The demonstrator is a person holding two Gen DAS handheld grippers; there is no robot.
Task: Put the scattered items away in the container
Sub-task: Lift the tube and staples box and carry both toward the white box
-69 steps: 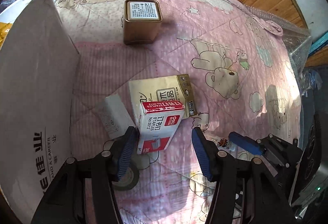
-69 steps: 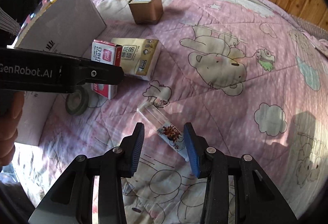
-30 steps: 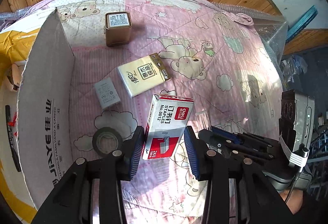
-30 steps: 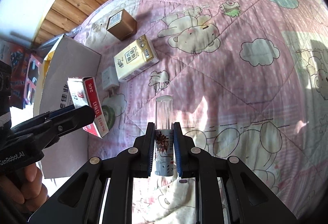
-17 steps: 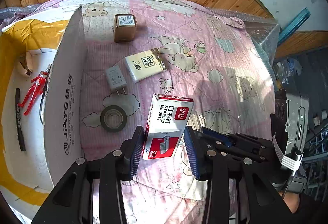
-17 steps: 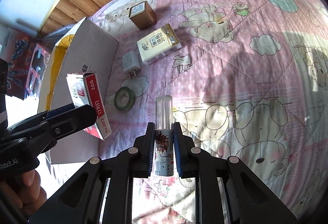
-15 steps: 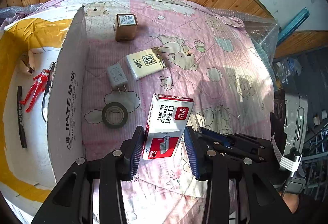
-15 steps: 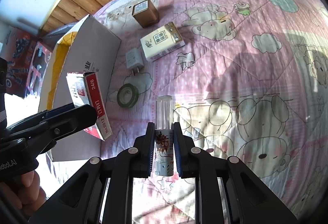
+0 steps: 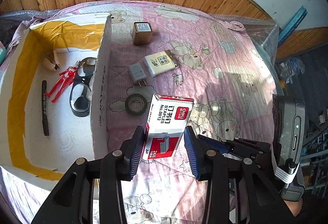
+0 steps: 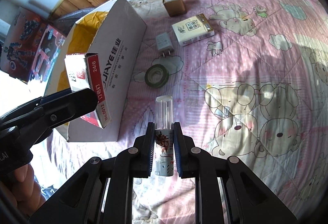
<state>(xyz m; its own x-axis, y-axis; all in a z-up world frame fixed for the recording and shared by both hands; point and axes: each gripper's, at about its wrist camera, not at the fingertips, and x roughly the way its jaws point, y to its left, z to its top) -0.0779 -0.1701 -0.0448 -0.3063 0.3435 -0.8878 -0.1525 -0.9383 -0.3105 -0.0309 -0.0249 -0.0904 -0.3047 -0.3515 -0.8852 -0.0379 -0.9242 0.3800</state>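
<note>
Staples come first: the left gripper (image 9: pixel 164 149) is clamped on a red and white box of staples (image 9: pixel 169 123) and holds it up in the air, above the pink bear blanket (image 9: pixel 215 56). The right gripper (image 10: pixel 163 149) is squeezed tight on a small clear-topped tube (image 10: pixel 163 119) with a picture label. It is up off the blanket too.

The big cardboard box (image 9: pixel 101 84) sits to the left. Its near wall stands between the staples and the inside. In it lie a red toy figure (image 9: pixel 62 83), a pair of goggles (image 9: pixel 81 91) and a black pen (image 9: pixel 44 108).

So the step in hand looks like carrying: both things are picked up, and neither is in the box yet. Next, I think the left gripper must go over the wall, come down inside, and let go in a bare spot, not on the goggles. Then the tube can follow.

Four things wait on the blanket: a roll of dark tape (image 9: pixel 136 104), a grey plug (image 9: pixel 137 73), a pale tissue pack (image 9: pixel 161 62) and a brown tin (image 9: pixel 142 33) farther back.
</note>
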